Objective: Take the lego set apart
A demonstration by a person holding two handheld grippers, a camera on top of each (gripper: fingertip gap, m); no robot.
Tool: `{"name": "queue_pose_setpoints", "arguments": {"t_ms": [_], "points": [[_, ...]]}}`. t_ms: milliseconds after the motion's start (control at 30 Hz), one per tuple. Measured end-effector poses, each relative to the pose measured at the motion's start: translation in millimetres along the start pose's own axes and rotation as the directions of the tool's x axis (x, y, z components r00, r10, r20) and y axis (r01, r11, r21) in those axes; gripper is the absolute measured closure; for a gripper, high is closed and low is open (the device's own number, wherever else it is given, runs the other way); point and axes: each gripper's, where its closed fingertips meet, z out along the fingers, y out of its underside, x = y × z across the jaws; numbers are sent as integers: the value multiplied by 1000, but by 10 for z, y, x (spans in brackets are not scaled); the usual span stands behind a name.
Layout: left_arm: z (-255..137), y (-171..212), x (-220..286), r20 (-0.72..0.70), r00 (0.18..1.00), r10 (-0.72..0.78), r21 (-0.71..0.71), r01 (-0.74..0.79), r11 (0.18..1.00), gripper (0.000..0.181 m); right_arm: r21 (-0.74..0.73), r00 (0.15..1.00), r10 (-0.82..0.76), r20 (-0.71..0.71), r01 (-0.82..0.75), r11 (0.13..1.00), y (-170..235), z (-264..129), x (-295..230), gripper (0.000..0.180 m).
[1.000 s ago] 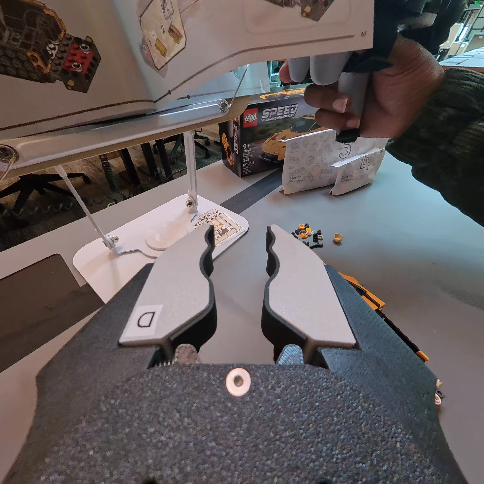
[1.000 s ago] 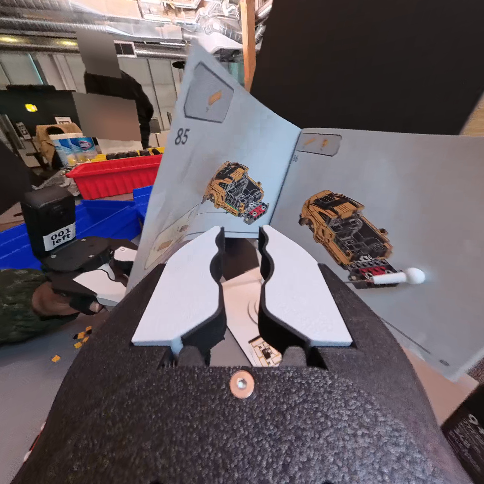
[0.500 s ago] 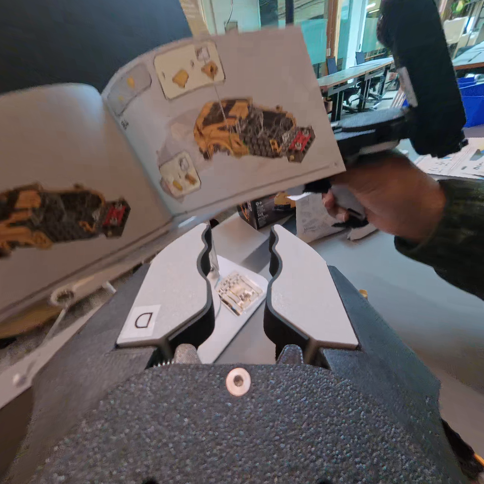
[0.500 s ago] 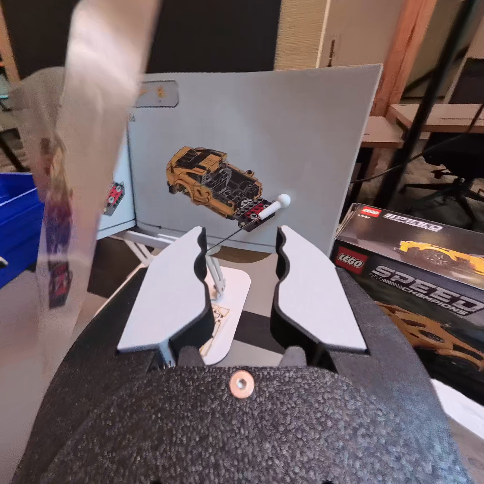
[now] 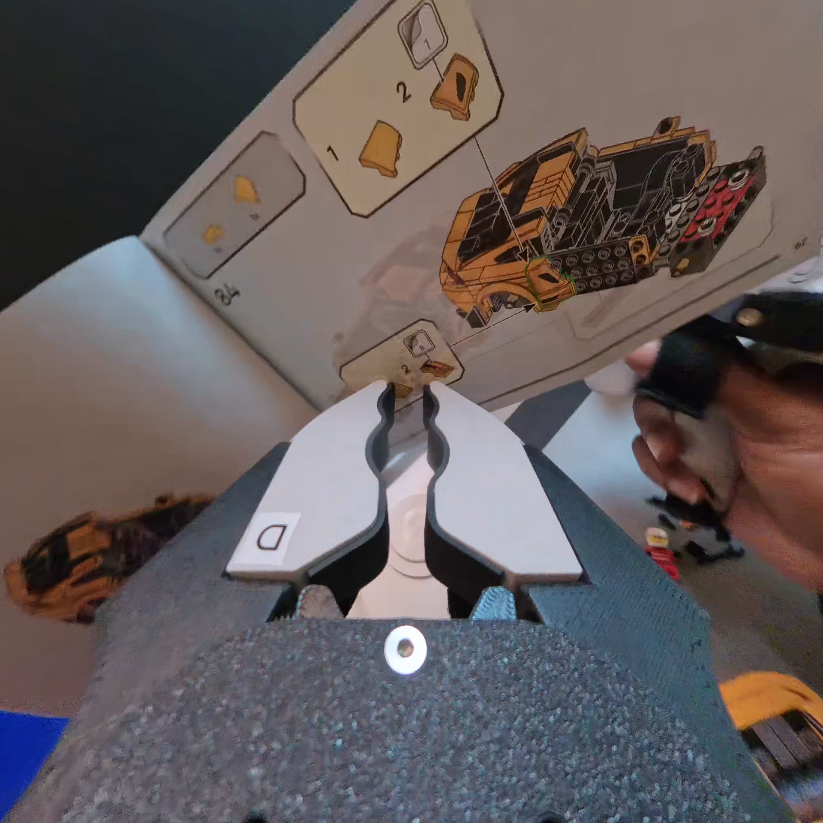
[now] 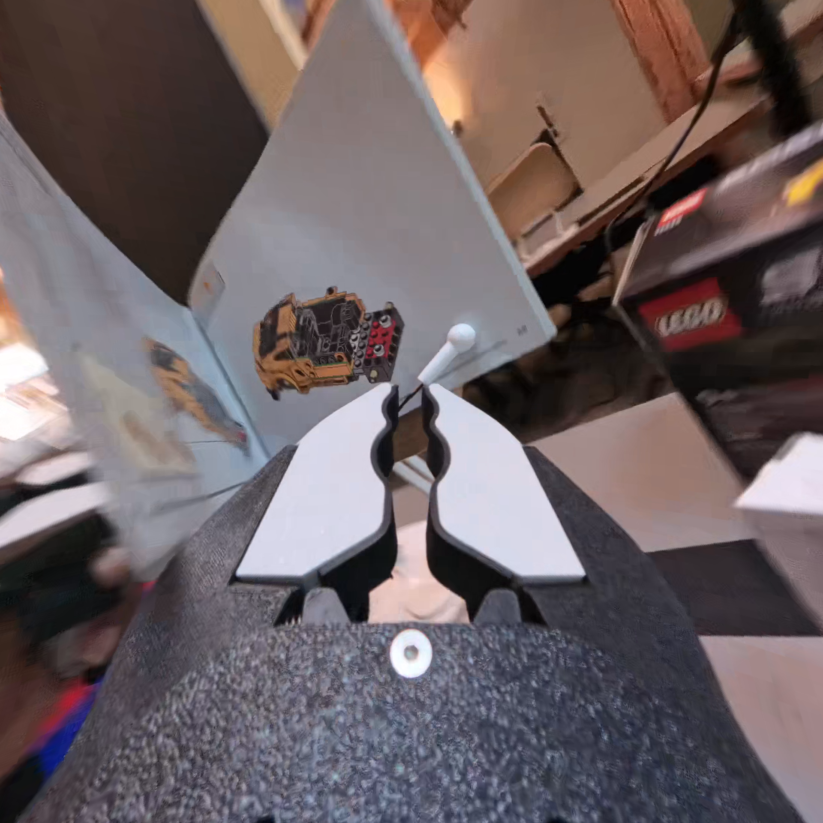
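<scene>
Right, both tools are up at the booklet, not on the bricks.
Left gripper (image 5: 406,392): fingers narrowly apart, holding nothing, tips at the lower edge of the booklet (image 5: 445,187) at 12 o'clock.
Right gripper (image 6: 409,392): fingers also nearly closed with a slim gap, nothing between them; the stand's white-tipped clip (image 6: 447,352) sits just past the tips at 1 o'clock.
Car (image 5: 775,708): partly built, yellow and black, low at 4 o'clock in the left view, mostly cut off by the frame.
Loose parts (image 5: 694,534): small pieces and a minifigure on the table at 3 o'clock, under the hand (image 5: 730,481).
Handling, my read: light, rigid plastic, smooth and a bit slippery; studs lock tight, small trim snaps off easily.
Where to hold: one gripper across the chassis sides, the other pinching a top yellow panel by its edges.
Box (image 6: 721,276): at 2 o'clock in the right view.
</scene>
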Motion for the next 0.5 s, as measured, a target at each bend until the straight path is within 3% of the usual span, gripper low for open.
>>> {"name": "queue_pose_setpoints", "arguments": {"t_ms": [133,200,333,433,500], "points": [[230,-75,-35,90,993,78,-52,-74,996,173,71,895,404,187,-422,904,150,-26,88,175],[314,-82,-36,124,985,118,-82,-108,991,174,81,857,456,240,-485,870,178,-39,94,175],[379,-117,-4,145,978,151,-88,-140,986,178,114,929,293,226,-324,939,44,-93,-50,177],[391,-119,-16,151,979,140,-87,-128,988,181,120,991,47,126,-62,991,-25,-98,-173,177],[386,-122,-8,142,980,143,-89,-131,987,181,100,985,-158,66,151,983,-55,-61,-256,176]]}}
